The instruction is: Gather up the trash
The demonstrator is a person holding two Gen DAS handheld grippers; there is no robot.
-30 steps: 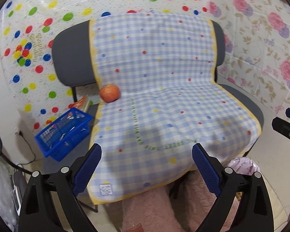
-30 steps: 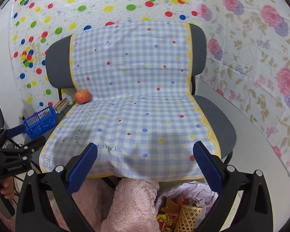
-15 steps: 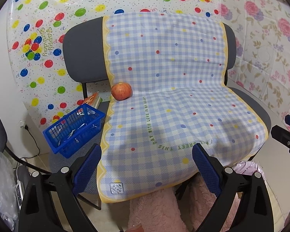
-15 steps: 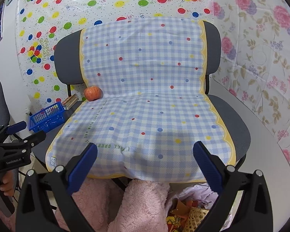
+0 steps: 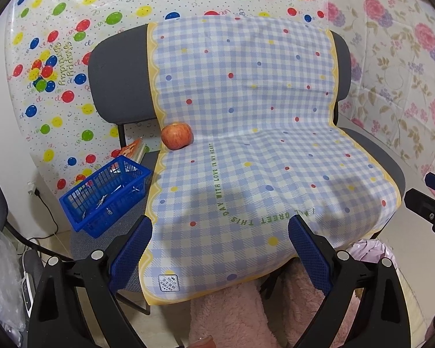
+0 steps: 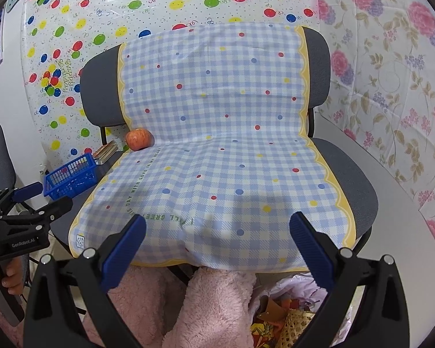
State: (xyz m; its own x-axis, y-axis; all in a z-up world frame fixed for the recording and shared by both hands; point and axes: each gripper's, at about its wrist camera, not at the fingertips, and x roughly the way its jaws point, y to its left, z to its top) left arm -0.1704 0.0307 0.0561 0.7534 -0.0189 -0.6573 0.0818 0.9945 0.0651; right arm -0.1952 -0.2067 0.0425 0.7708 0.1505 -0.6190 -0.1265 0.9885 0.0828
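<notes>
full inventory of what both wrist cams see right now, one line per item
chair: 1, grey, centre, against the wall
cloth: 1, blue-white check with yellow border, draped over chair back and seat
apple: 1, red-orange, on the cloth at the seat's back left corner
basket: 1, blue plastic, on the seat's left edge beside the cloth
books: small stack, behind the basket
trash bag: 1, pale, holding wrappers, on the floor below the seat front
fluffy fabric: pink, below the seat front
left gripper: black with blue pads, jaws open, empty
right gripper: same, jaws open, empty
hand: 1, on the left gripper's handle
</notes>
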